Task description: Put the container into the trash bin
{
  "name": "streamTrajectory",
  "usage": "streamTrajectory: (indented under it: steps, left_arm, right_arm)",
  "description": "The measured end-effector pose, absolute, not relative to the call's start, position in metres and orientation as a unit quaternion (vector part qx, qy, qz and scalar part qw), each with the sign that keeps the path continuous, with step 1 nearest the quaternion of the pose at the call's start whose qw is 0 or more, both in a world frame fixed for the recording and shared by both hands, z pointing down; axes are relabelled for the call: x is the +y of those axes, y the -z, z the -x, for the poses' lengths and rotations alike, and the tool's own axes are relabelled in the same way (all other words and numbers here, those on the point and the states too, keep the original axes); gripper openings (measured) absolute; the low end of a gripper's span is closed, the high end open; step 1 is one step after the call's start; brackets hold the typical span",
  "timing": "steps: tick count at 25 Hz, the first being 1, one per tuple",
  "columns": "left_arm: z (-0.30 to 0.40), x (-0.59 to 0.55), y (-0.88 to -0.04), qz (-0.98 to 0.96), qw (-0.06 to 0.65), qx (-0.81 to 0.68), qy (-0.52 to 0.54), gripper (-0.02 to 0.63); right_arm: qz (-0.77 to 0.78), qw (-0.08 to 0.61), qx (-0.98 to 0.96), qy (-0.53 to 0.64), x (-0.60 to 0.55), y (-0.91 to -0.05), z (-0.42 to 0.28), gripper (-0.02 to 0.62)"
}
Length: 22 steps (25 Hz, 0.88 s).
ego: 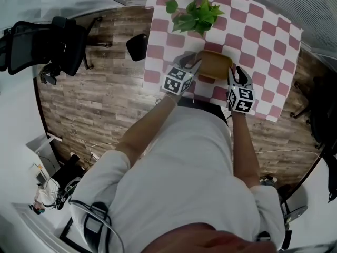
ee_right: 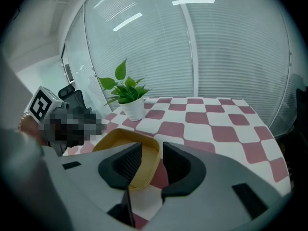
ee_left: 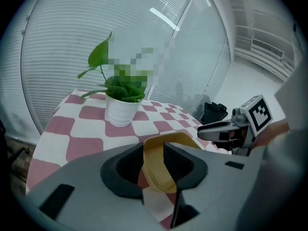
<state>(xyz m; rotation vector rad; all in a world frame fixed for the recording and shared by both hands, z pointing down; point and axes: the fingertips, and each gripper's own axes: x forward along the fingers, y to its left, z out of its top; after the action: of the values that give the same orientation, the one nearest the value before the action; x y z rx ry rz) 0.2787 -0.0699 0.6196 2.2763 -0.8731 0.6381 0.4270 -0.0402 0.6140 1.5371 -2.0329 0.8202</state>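
Left gripper (ee_left: 153,149) – jaws apart, one end rim of tan container (ego: 215,64) standing in gap, pads not clamping it. Right gripper (ee_right: 152,149) – jaws wide apart, straddling opposite rim, wall loose between pads. Container resting on checked tablecloth (ego: 266,41), toward person's side of table, one gripper at each end. Further back – potted plant (ego: 198,16), upright, apart from container. Behind table, slatted glass wall (ee_right: 216,47).
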Motion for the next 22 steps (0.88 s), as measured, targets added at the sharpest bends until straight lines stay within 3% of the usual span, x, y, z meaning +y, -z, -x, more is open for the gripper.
streamTrajectory:
  steps: [16, 19, 22]
  left_arm:
    - [-0.282, -0.063, -0.665, -0.839, 0.337, -0.333, -0.269, 0.144]
    - [-0.283, -0.062, -0.670, -0.838, 0.336, -0.330, -0.274, 0.129]
    - [-0.281, -0.063, -0.672, -0.832, 0.346, -0.340, -0.269, 0.109]
  right_arm:
    - [-0.562, 0.244, -0.710, -0.348, -0.031, -0.666, -0.422, 0.146]
    - [-0.558, 0.237, -0.711, -0.355, -0.029, -0.670, -0.421, 0.081]
    - [-0.566, 0.228, -0.706, -0.360, -0.030, -0.671, -0.421, 0.066]
